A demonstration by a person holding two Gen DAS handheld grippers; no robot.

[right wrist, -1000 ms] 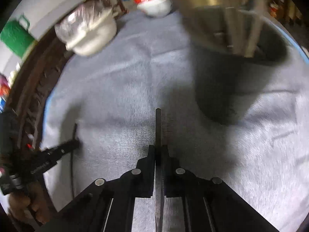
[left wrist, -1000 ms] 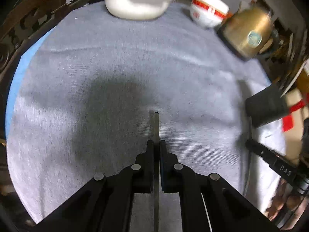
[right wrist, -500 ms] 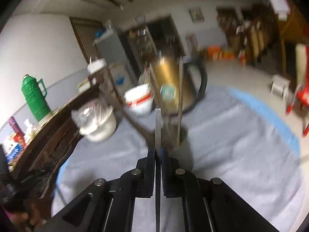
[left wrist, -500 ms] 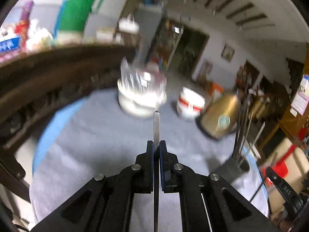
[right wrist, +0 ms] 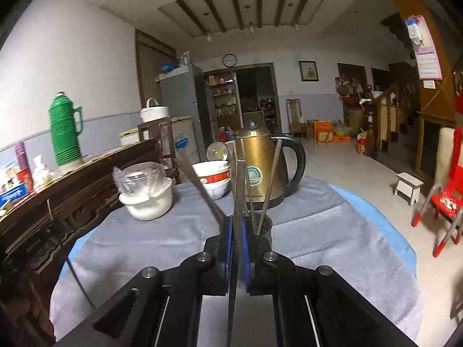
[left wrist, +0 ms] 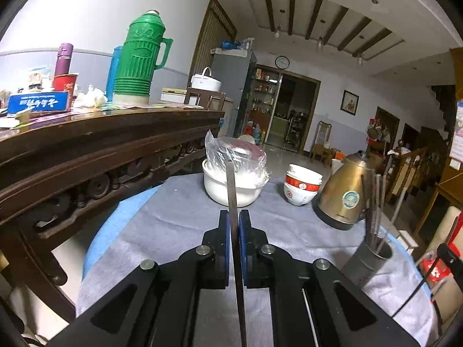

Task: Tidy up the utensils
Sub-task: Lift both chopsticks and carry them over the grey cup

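Observation:
My left gripper (left wrist: 233,217) is shut on a flat metal utensil handle (left wrist: 231,185) that sticks out forward, held above the grey tablecloth. A dark metal holder cup (left wrist: 373,258) with several upright metal utensils (left wrist: 374,202) stands at the right. My right gripper (right wrist: 237,222) is shut on another flat metal utensil handle (right wrist: 239,185), just in front of the same holder cup (right wrist: 265,225), whose utensils (right wrist: 272,179) lean out above the fingers.
On the round table (left wrist: 173,225) stand a white pot with a plastic bag (left wrist: 234,182), stacked red-and-white bowls (left wrist: 302,183) and a brass kettle (left wrist: 344,193). A dark wooden sideboard (left wrist: 86,156) with a green thermos (left wrist: 140,57) runs along the left. A red chair (right wrist: 448,190) stands right.
Both grippers have tilted up from looking down at the tablecloth to looking level across the table, each still holding its utensil. The right one now sits close behind the holder cup.

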